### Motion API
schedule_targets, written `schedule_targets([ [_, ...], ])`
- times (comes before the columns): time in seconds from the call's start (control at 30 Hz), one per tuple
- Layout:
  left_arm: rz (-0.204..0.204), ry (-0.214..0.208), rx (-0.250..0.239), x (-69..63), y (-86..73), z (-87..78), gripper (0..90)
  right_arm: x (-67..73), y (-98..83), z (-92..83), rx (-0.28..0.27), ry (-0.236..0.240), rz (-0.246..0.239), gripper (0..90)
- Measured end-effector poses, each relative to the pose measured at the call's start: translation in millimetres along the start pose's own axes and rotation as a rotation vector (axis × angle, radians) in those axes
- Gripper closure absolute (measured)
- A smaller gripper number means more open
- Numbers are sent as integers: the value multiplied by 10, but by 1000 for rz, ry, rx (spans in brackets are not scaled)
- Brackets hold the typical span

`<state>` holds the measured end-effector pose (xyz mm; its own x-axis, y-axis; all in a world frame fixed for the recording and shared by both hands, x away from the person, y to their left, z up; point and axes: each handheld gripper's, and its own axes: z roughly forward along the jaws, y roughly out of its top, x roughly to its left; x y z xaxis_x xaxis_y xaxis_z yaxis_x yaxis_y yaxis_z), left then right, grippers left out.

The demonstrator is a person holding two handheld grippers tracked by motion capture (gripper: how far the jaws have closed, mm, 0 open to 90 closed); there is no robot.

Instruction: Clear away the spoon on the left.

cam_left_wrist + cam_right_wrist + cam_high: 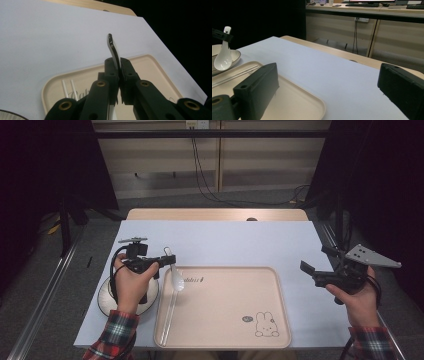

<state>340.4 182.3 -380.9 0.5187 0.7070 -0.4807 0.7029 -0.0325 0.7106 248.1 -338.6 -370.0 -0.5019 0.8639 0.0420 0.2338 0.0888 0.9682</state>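
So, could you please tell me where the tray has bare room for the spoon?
The tray is bare from the chopsticks rightward to the rabbit print. Its left edge is crowded: chopsticks, the held spoon, and the bowl alongside.

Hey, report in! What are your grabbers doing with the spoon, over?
Left gripper shut on white spoon, bowl end hanging over tray. Right gripper open, clear of it. Chopsticks lie below, over.

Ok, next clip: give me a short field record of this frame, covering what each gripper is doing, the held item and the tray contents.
left gripper: shut on the handle of the white spoon
spoon position: bowl hangs over the tray's left edge
right gripper: open, holding nothing, right of the tray
tray: beige, holds a pair of chopsticks along its left side
bowl: left of the tray
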Motion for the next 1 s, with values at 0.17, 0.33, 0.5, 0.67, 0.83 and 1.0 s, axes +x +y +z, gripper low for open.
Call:
schedule_targets([
  [0.17, -1, -12, 14, -20, -35, 69, 861, 4, 0, 0, 1, 2, 2, 30],
  [0.33, -3, -18, 35, -36, -60, 129, 860, 5, -4, 3, 6, -1, 7, 29],
  [0.5, 8, -19, 59, -47, -84, 186, 861, 3, -4, 4, 3, 0, 9, 29],
  [0.67, 14, -19, 84, -55, -105, 229, 860, 1, -4, 4, 2, -1, 8, 29],
  [0.83, 16, -24, 104, -64, -127, 275, 860, -2, -4, 3, 2, -1, 6, 29],
  [1.0, 23, -24, 123, -63, -152, 321, 861, 2, -4, 3, 3, -2, 9, 29],
])
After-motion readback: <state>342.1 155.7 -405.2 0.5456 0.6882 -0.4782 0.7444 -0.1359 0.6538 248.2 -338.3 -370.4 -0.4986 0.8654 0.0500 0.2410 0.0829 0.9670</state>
